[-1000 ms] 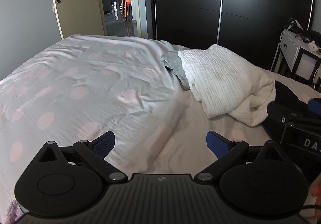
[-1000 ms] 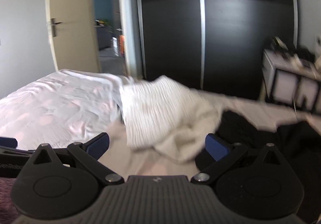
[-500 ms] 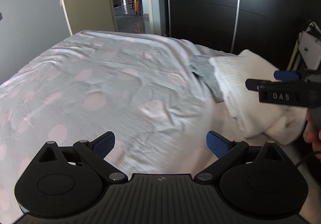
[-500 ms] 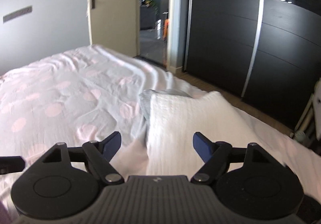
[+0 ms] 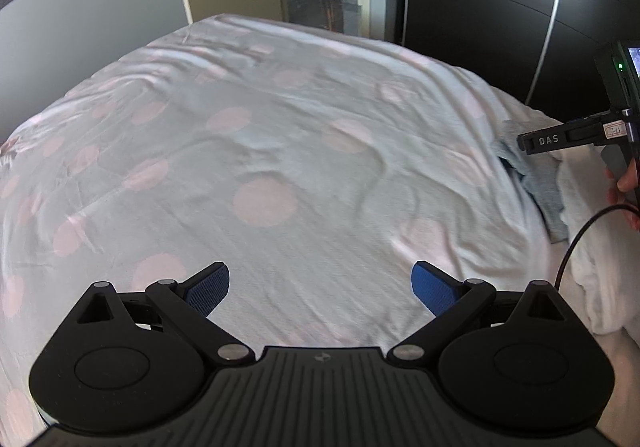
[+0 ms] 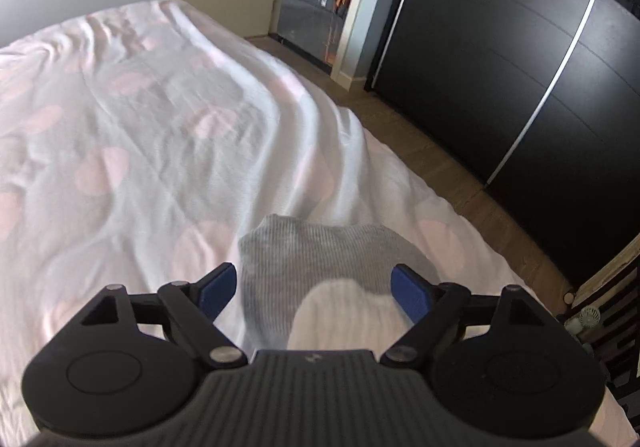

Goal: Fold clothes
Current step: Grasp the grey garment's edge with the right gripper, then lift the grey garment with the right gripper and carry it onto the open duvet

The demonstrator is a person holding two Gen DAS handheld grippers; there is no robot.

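On the left, the left gripper [image 5: 320, 287] has its jaws wide apart with nothing between them, above the bare dotted bedsheet [image 5: 260, 151]. To the right, at the bed's edge, lies the grey garment [image 6: 320, 267], partly under a white ribbed cloth [image 6: 340, 319]. The right gripper [image 6: 314, 287] is just over it, jaws opening, the grey cloth seen between them but not pressed. The garment looks light, soft and limp; it probably sags when lifted. I think a free corner or hem, clear of the white cloth, is the best hold.
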